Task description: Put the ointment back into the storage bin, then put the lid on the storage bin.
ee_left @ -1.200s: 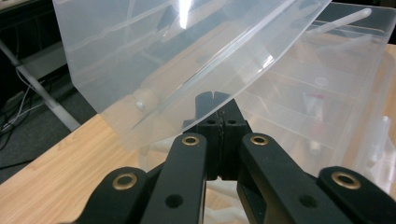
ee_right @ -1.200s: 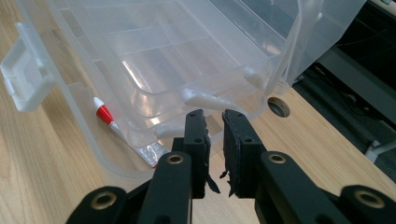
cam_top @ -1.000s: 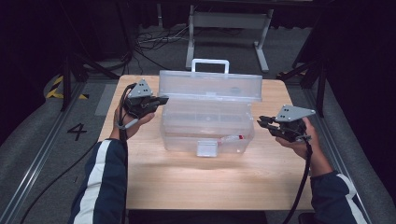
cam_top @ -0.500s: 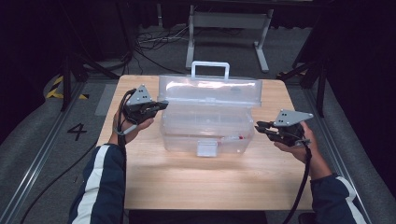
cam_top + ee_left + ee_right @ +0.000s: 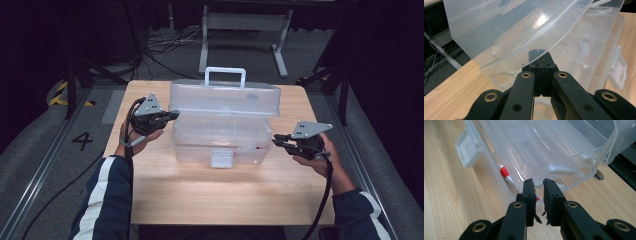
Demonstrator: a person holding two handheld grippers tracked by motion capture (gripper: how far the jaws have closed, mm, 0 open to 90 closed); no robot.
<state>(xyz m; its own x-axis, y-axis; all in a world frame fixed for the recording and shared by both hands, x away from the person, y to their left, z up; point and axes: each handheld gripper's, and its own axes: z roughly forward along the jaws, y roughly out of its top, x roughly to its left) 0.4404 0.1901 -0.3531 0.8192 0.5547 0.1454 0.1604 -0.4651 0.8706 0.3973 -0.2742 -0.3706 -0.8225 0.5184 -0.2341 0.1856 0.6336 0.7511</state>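
Dark grey floor (image 5: 45, 165) with cables surrounds a pale wooden tabletop (image 5: 210, 195); a clear plastic box (image 5: 222, 142) sits at centre, lid (image 5: 225, 97) raised. Left hand-held gripper (image 5: 172, 115), clenched, at nine o'clock; right hand-held gripper (image 5: 276, 139), slightly parted and empty, at three.

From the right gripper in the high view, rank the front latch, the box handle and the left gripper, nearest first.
1. Front latch: box front, just left of the right gripper.
2. Box handle: up on the raised lid.
3. Left gripper: box's far side, at the lid edge.
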